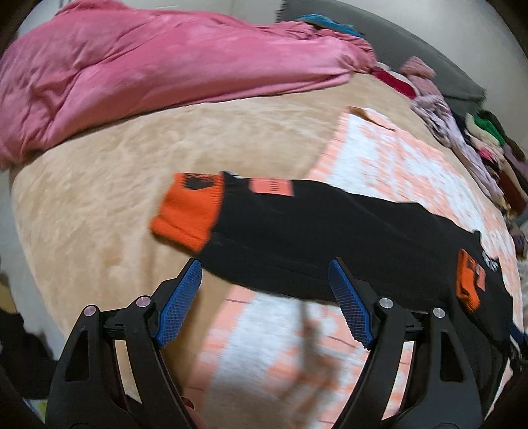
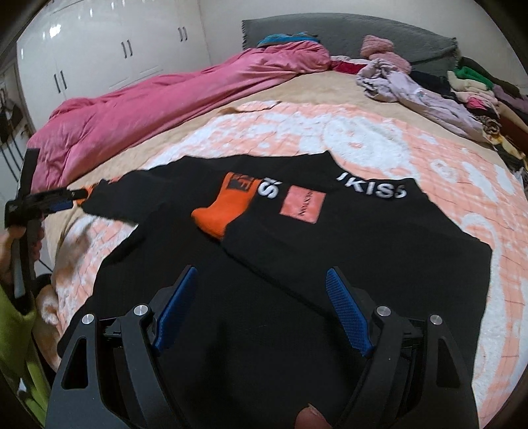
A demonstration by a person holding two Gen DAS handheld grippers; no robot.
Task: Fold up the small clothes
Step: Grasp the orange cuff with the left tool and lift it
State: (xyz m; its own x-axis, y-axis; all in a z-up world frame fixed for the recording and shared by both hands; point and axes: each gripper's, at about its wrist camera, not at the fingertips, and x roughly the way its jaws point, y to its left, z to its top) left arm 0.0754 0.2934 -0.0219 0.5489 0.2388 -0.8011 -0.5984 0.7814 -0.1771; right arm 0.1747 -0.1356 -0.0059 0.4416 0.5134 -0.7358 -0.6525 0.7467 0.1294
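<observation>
Left wrist: left gripper (image 1: pixel 264 297) wide open, empty, above black sweatshirt (image 1: pixel 313 237) sleeve on the bed (image 1: pixel 99 184); blurred view, pinch could catch blanket too. Right wrist: right gripper (image 2: pixel 260 307) wide open, empty over hem; folded-in orange cuff (image 2: pixel 224 211) may slip.

bed (image 2: pixel 184 132): wide, tan plush cover, fills both views
headboard (image 2: pixel 363 29): grey, padded, far end
pink-white blanket (image 2: pixel 379 138): spread flat on tan cover, near half
black sweatshirt (image 2: pixel 363 250): flat on pink-white blanket, orange cuffs, white lettering, one sleeve folded across chest, other sleeve reaching out onto tan cover
pink duvet (image 2: pixel 148 109): bunched along far side, resting on tan cover
lilac garment (image 2: pixel 412 89): crumpled near headboard
clothes pile (image 2: pixel 478 89): mixed colours, along edge beside lilac garment
blue item (image 2: pixel 283 38): at head end, behind duvet, type unclear
</observation>
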